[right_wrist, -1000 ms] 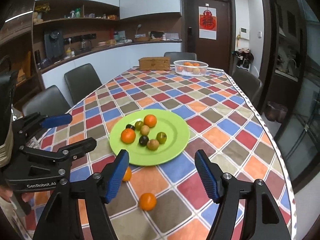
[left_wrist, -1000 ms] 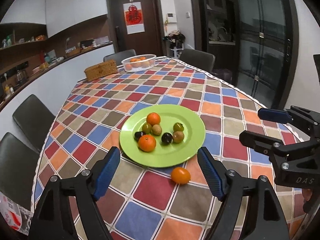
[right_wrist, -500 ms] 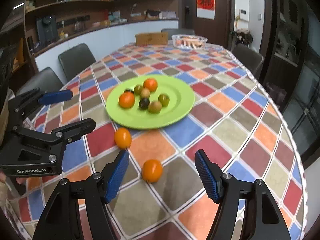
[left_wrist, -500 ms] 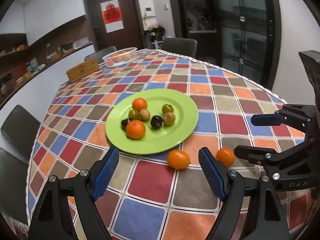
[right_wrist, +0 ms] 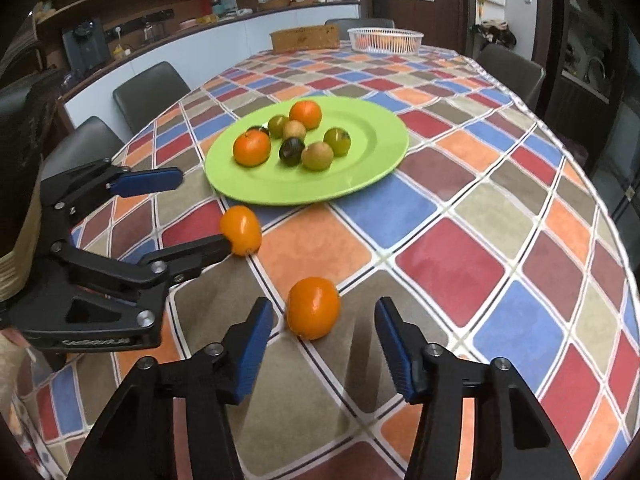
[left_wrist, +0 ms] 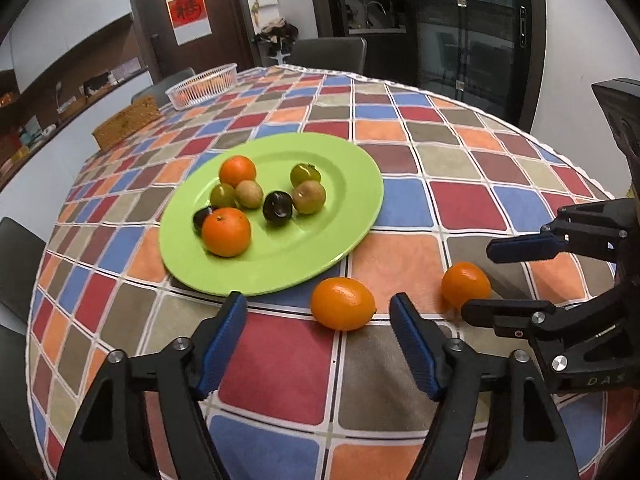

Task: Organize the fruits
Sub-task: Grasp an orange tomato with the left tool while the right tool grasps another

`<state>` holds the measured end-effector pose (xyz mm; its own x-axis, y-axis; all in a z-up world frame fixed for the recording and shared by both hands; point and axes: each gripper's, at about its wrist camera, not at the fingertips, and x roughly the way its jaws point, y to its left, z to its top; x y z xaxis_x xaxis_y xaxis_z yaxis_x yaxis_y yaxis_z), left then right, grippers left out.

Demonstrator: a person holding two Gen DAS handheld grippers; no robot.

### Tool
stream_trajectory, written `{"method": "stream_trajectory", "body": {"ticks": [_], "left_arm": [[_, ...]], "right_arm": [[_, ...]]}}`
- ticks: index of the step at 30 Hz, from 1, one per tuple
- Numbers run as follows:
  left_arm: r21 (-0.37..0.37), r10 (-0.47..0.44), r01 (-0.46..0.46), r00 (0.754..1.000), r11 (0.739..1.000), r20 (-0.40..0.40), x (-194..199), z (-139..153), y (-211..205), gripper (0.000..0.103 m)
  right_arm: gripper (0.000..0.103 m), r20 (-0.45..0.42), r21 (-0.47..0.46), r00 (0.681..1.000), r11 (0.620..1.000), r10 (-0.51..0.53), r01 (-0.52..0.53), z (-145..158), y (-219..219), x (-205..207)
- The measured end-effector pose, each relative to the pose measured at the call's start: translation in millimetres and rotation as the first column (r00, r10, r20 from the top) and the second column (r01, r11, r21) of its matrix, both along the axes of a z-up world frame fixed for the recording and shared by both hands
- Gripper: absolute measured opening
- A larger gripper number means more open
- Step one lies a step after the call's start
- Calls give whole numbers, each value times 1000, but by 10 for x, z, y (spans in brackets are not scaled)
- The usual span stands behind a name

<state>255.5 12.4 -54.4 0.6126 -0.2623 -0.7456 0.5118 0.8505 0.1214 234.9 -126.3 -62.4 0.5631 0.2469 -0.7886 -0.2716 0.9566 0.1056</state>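
A green plate (left_wrist: 352, 184) (right_wrist: 380, 136) on the checked tablecloth holds two oranges, green, brown and dark small fruits. Two loose oranges lie on the cloth in front of it. My left gripper (left_wrist: 318, 316) is open, its fingers on either side of the nearer loose orange (left_wrist: 343, 309), just short of it; that orange shows in the right wrist view (right_wrist: 240, 230). My right gripper (right_wrist: 324, 328) is open around the other loose orange (right_wrist: 313, 307), which also shows in the left wrist view (left_wrist: 465, 285). Neither touches its fruit.
A white basket (right_wrist: 385, 39) with oranges and a wicker box (right_wrist: 305, 38) stand at the table's far end. Dark chairs (right_wrist: 150, 90) line the sides. The table edge (right_wrist: 624, 264) runs close on the right.
Both grippers have moved forward and down toward the loose oranges, which now sit larger between the fingers. The fruit has not moved.
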Motion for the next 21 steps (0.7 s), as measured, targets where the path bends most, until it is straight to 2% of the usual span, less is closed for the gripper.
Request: {"method": "stream_trajectory", "body": {"ticks": [4,8,10,13,21], "left_arm": [[-16,-6,5,1000,1000,-31,83,-74,-43,61],[-27,0,-2,998,1000,-60,156,-133,-71,53],[-32,7,-9,998,999,-60,162,-133,-75,52],[-37,4,-7,997,999,-71,166,-140,-70,39],[-36,9,-12,996,999,-86,138,-140,-92,38]], "right_arm": [[44,-23,17,1000,1000,4,-4,-63,2,47],[42,-33,36,999,999,9,-8,-80,12,79],[35,-33,34,999,999,14,-13,-83,24,94],[32,-36,38,999,999,22,-20,-91,33,109],[31,-21,45,999,999,30,-30,-70,32,90]]}}
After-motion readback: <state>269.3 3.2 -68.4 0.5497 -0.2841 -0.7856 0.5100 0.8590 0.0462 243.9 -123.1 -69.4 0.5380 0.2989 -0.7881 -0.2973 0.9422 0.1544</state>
